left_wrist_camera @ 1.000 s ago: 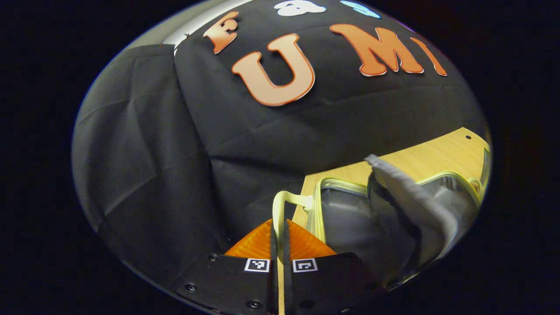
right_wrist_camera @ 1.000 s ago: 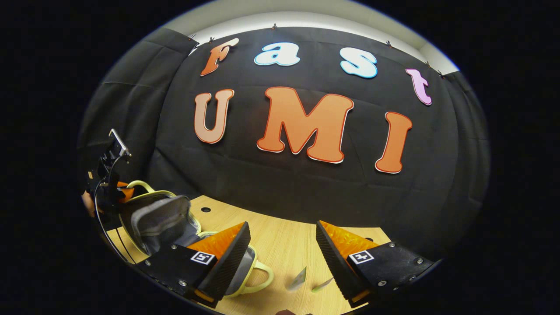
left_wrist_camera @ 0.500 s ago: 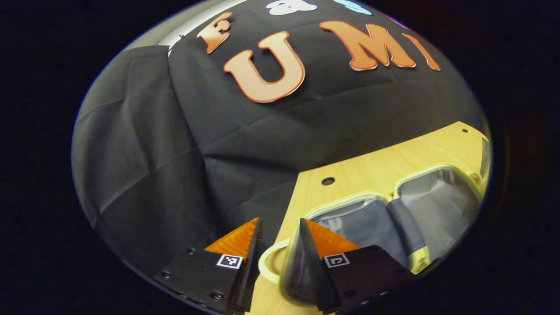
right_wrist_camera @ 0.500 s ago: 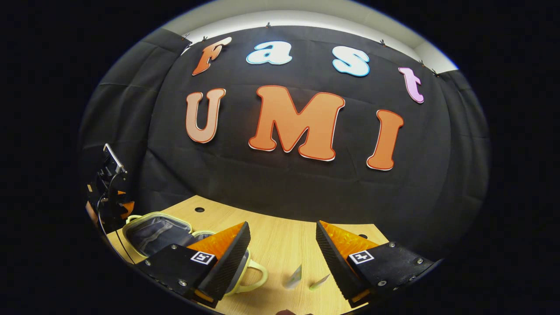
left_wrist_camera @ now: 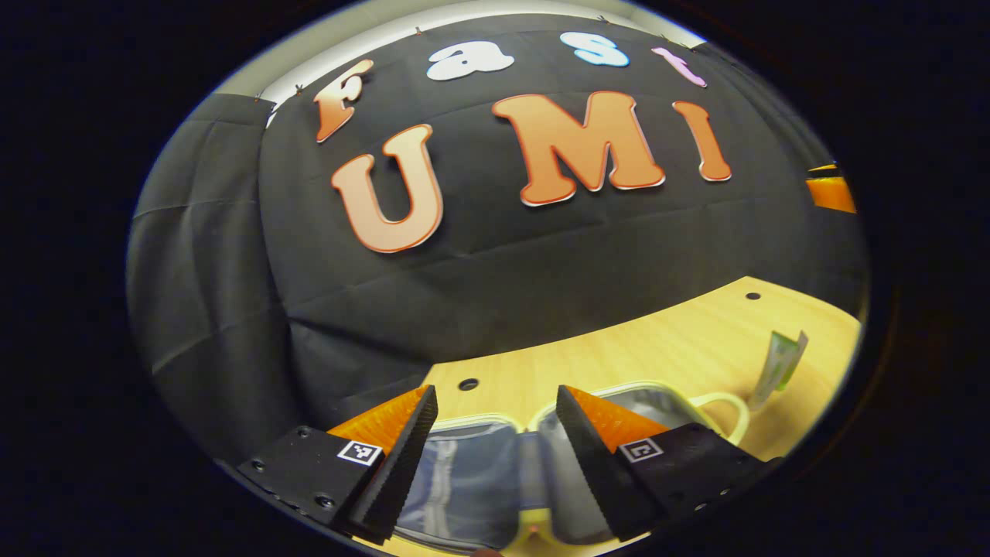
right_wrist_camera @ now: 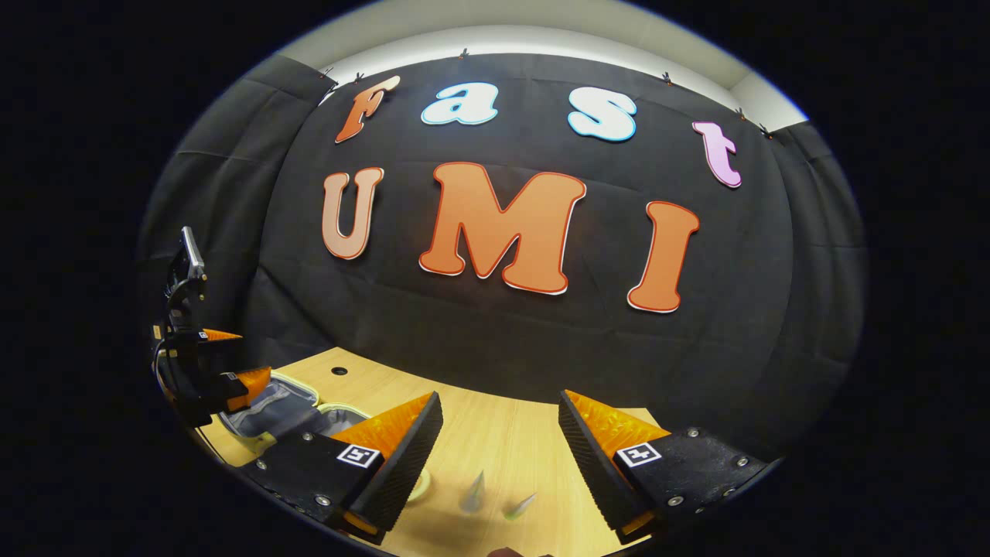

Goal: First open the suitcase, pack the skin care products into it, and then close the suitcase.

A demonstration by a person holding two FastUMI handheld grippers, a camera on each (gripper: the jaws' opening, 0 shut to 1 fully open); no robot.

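A small suitcase with a pale yellow rim and grey lining lies open and flat on the wooden table. My left gripper hovers open just above its two halves, holding nothing. The case's loop handle sticks out to the right. A green and white skin care tube stands beyond it. In the right gripper view, my right gripper is open over the table, with two small skin care tubes blurred low between its fingers. The suitcase and the left gripper sit at far left.
The black cloth wall closes the table's back edge. Small round holes mark the tabletop near the case. The other gripper's finger shows at the far right of the left gripper view. Bare wood stretches right of the suitcase.
My left gripper let go of the suitcase handle and opened. The lid dropped flat, leaving the case fully open. The left view swung right; the right gripper barely moved.
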